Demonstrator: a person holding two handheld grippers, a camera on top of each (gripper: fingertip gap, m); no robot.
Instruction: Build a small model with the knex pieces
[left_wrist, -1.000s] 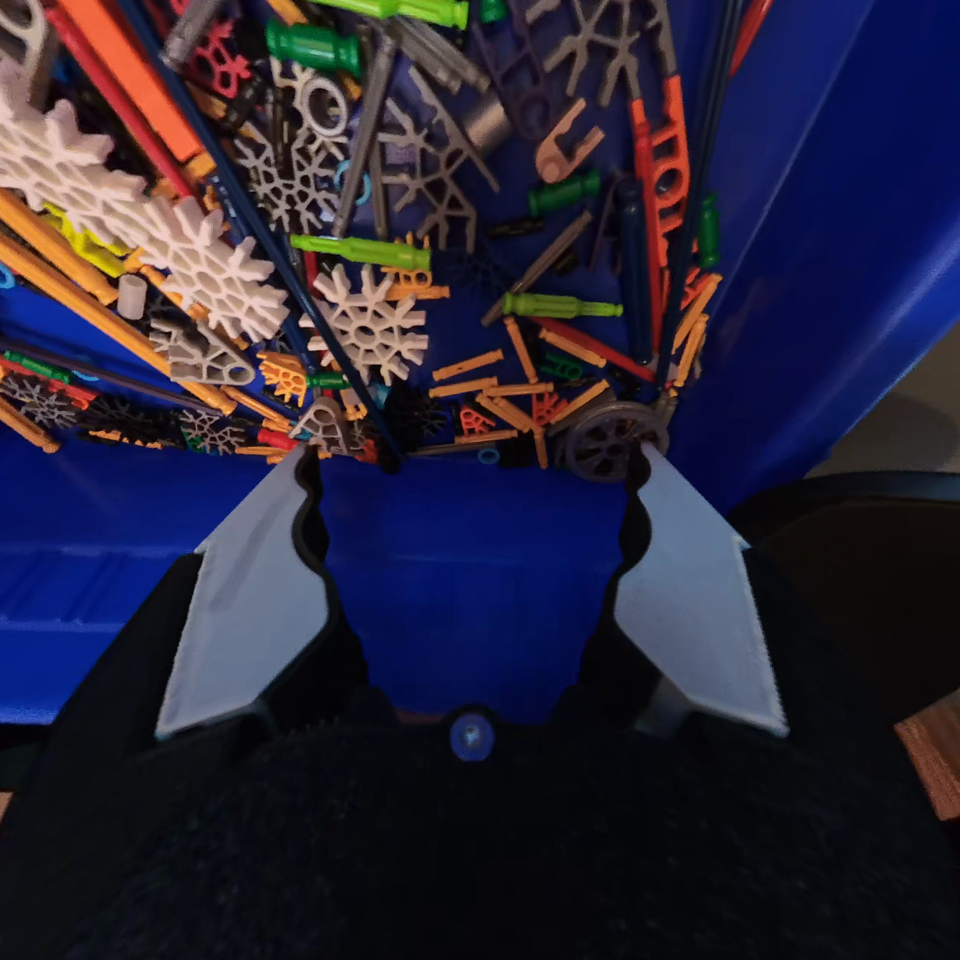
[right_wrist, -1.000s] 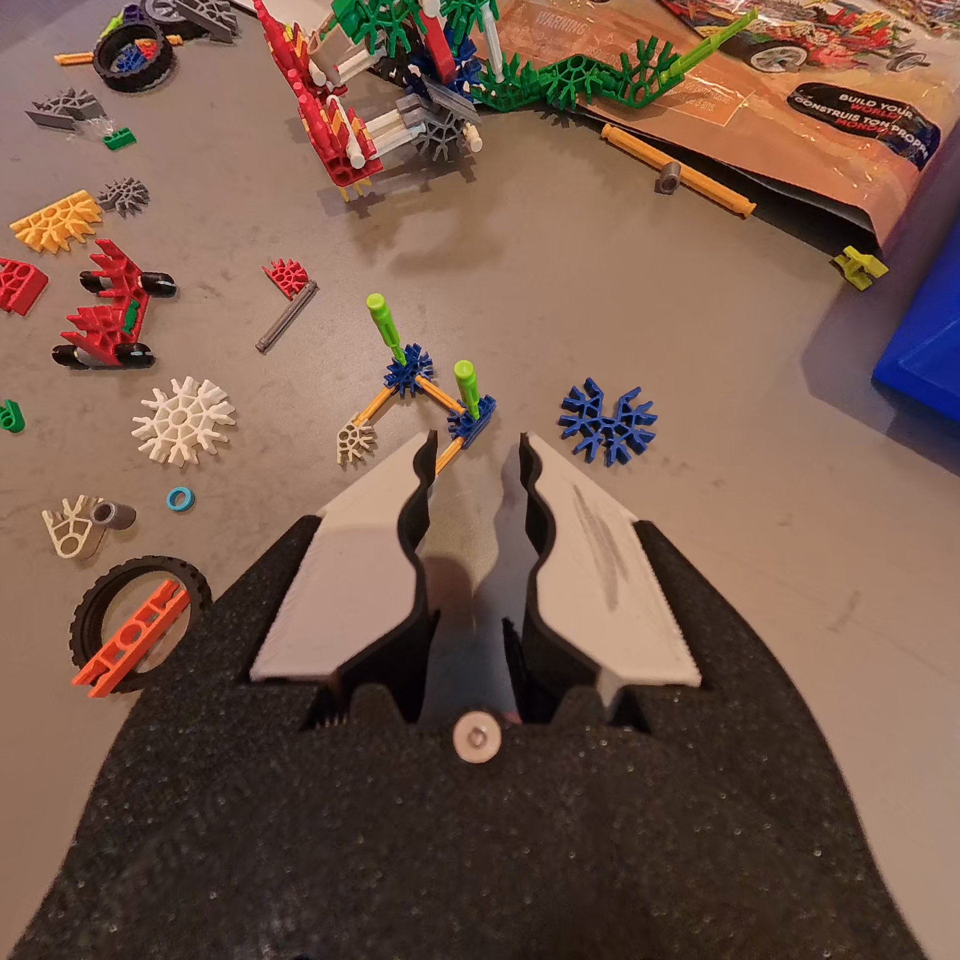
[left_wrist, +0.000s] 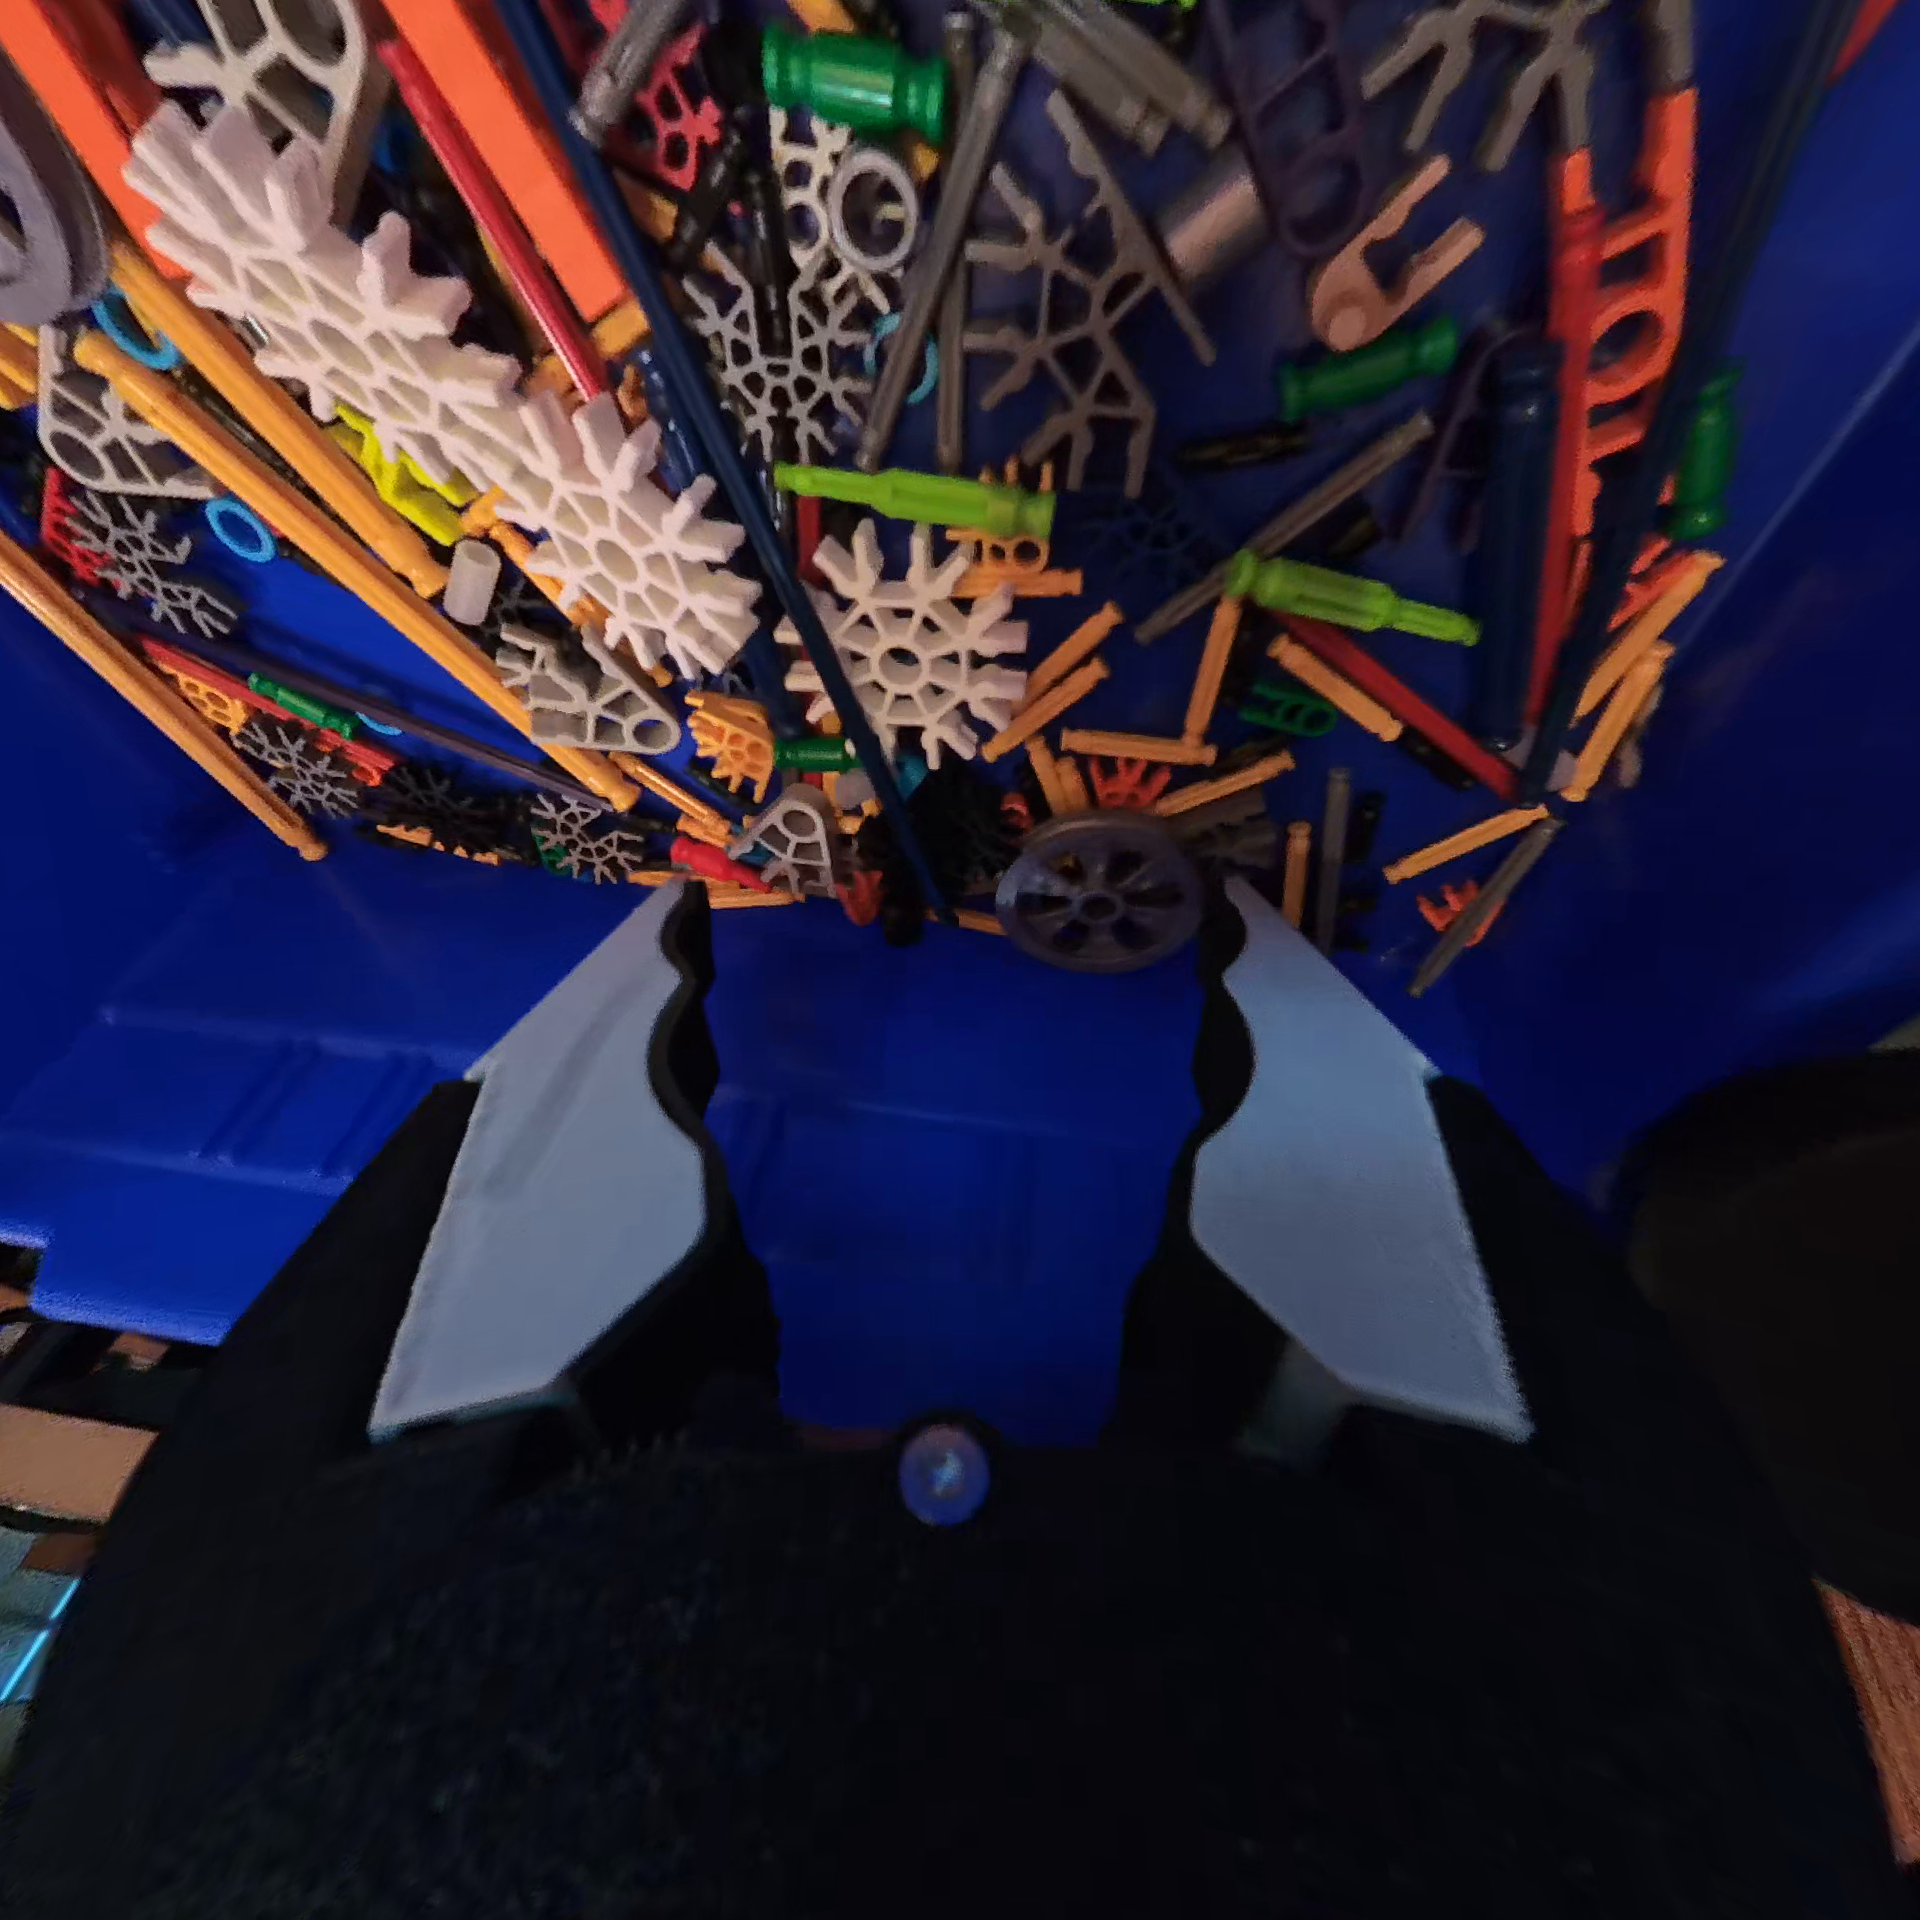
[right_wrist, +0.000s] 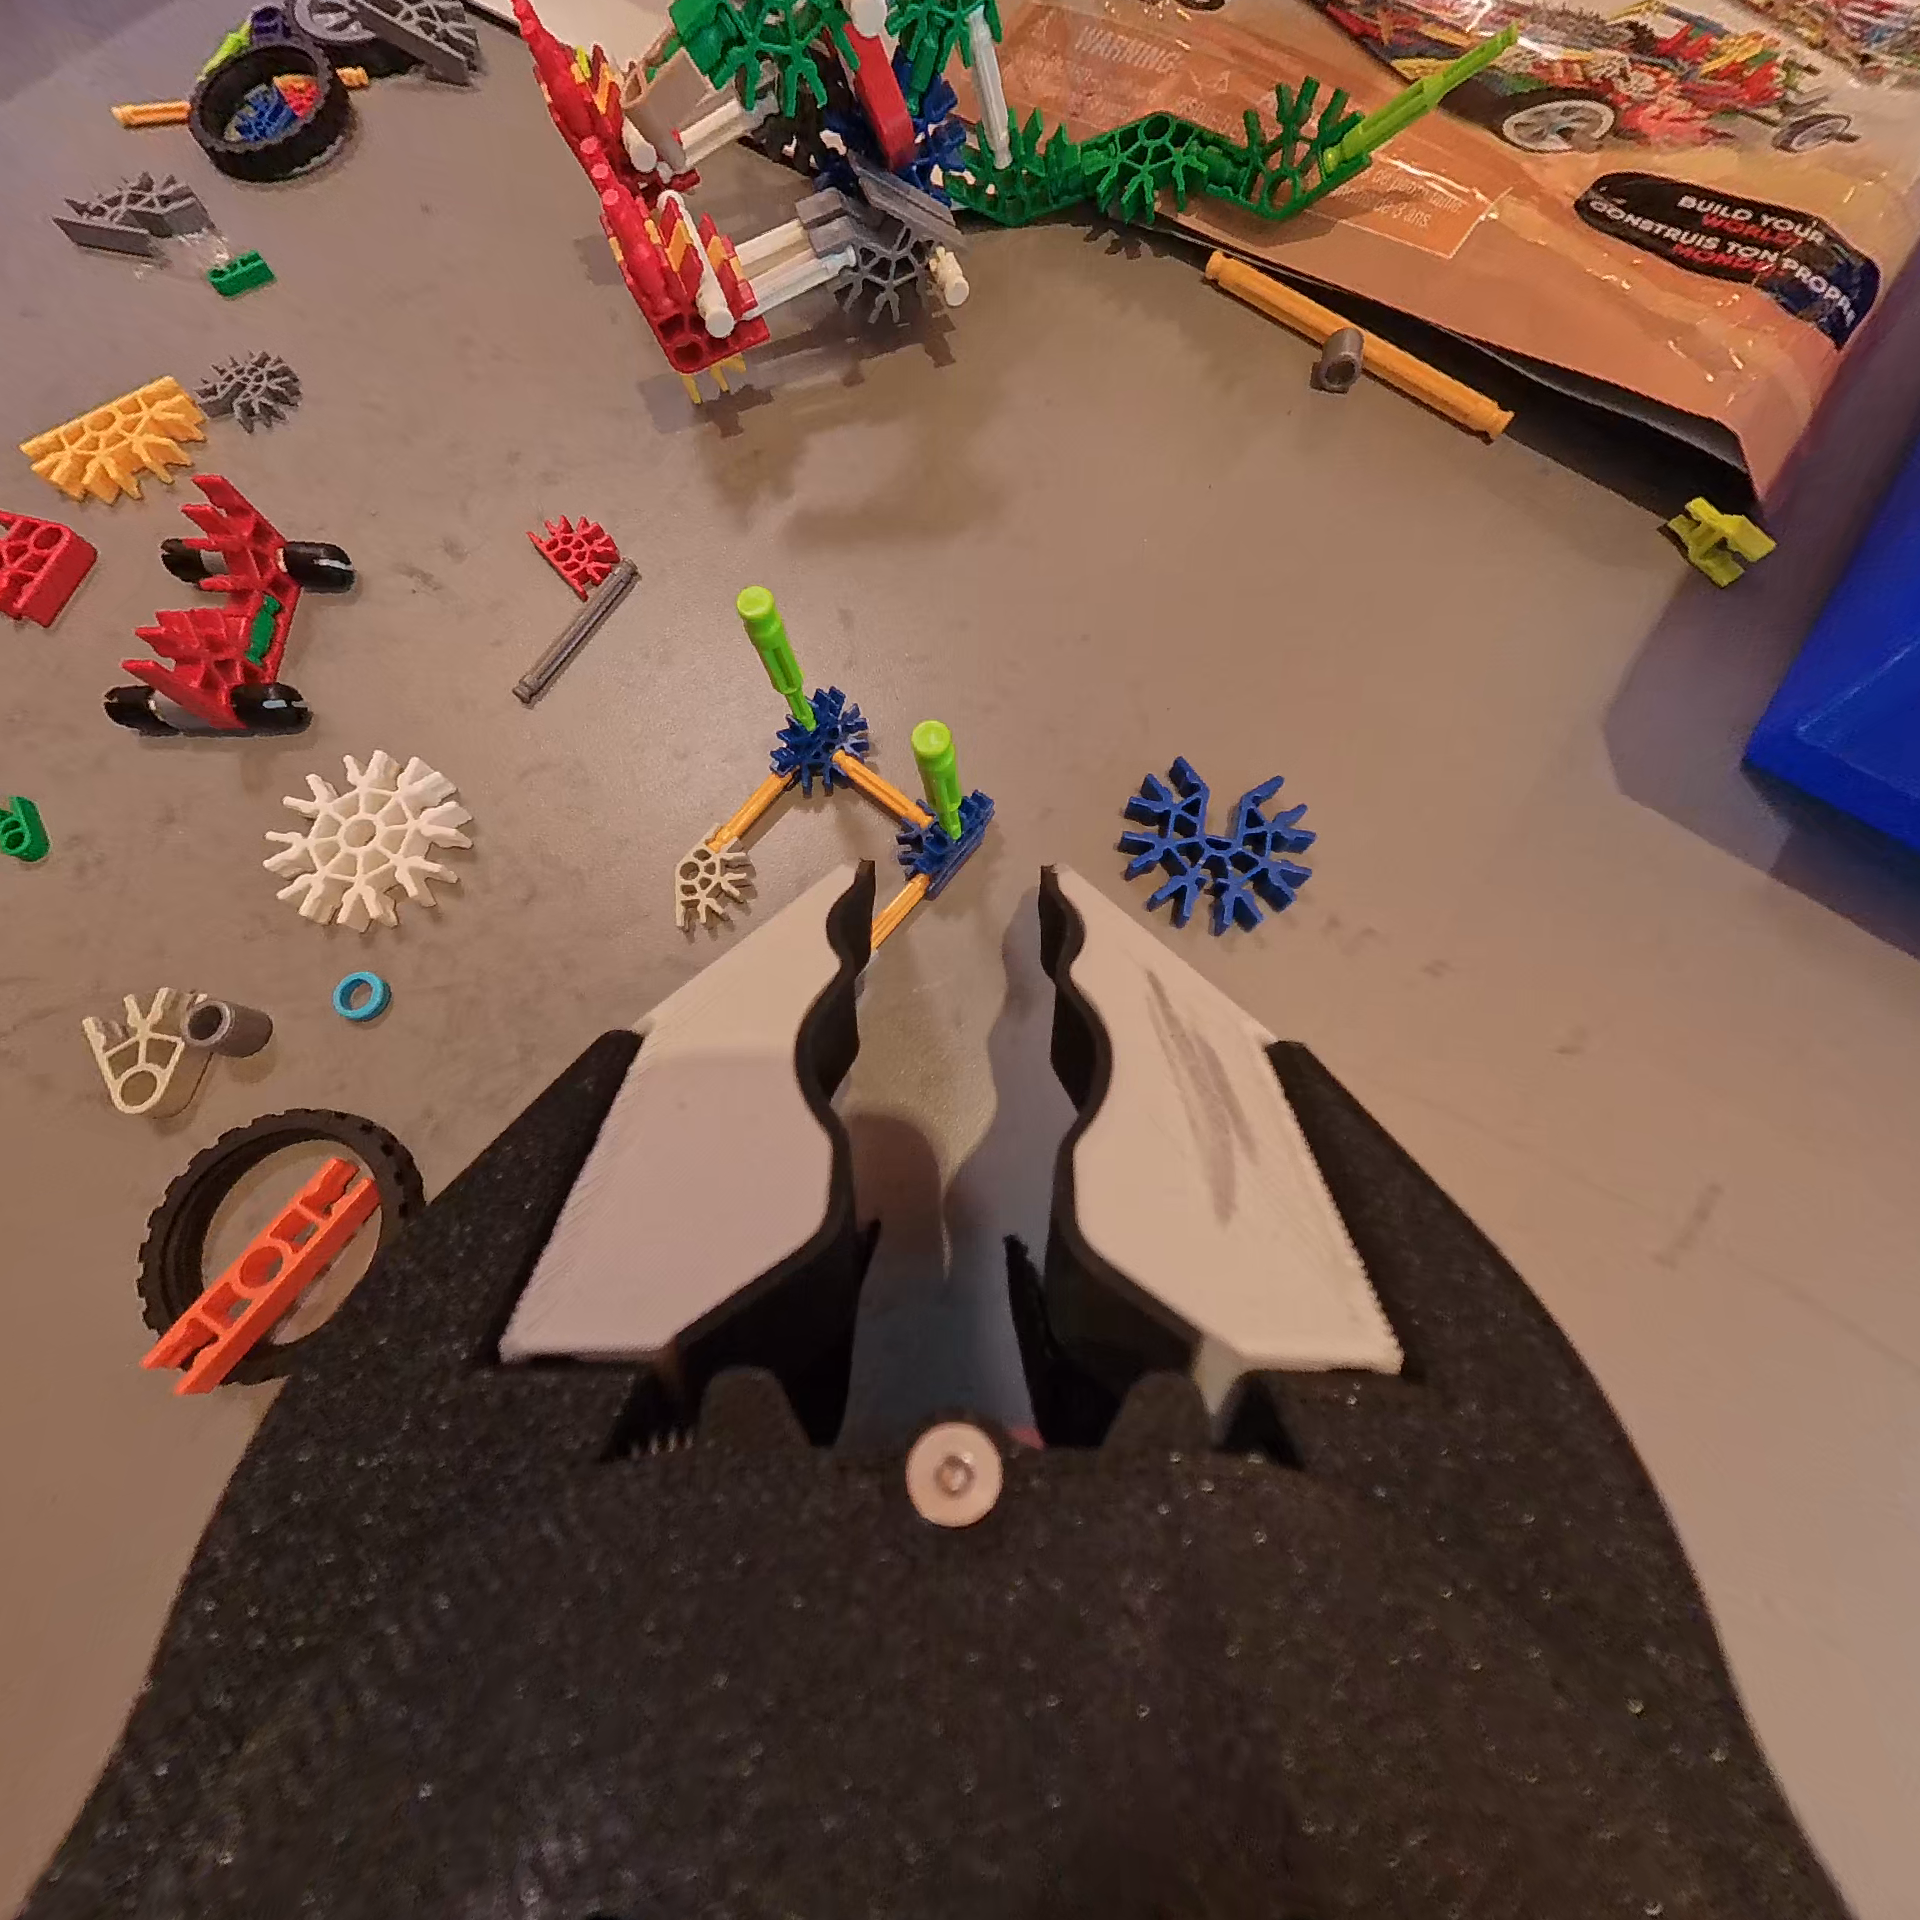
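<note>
In the left wrist view my left gripper (left_wrist: 956, 914) is open and empty, held over a blue bin (left_wrist: 935, 1143) full of loose construction rods and connectors. A dark spoked wheel (left_wrist: 1101, 894) lies just inside its right fingertip. A white snowflake connector (left_wrist: 909, 655) lies beyond. In the right wrist view my right gripper (right_wrist: 956, 878) is partly open and empty, low over a grey table (right_wrist: 1351, 1091). Just ahead stands a small assembly (right_wrist: 883, 790) of blue connectors, yellow rods and two upright green rods. One of its yellow rods (right_wrist: 899, 906) runs beside the left fingertip.
A blue double connector (right_wrist: 1216, 847) lies right of the fingertips and a white snowflake connector (right_wrist: 364, 836) lies to the left. A tyre holding an orange piece (right_wrist: 281, 1236) is at near left. A red and green model (right_wrist: 831, 156), a printed bag (right_wrist: 1558, 208) and the bin's corner (right_wrist: 1849, 707) are farther off. The tips of one gripper are about 60 centimetres away from the tips of the other.
My left gripper has moved closer to the pile in the bin; the dark wheel now sits between its fingertips, near the right one. The right gripper has not moved.
</note>
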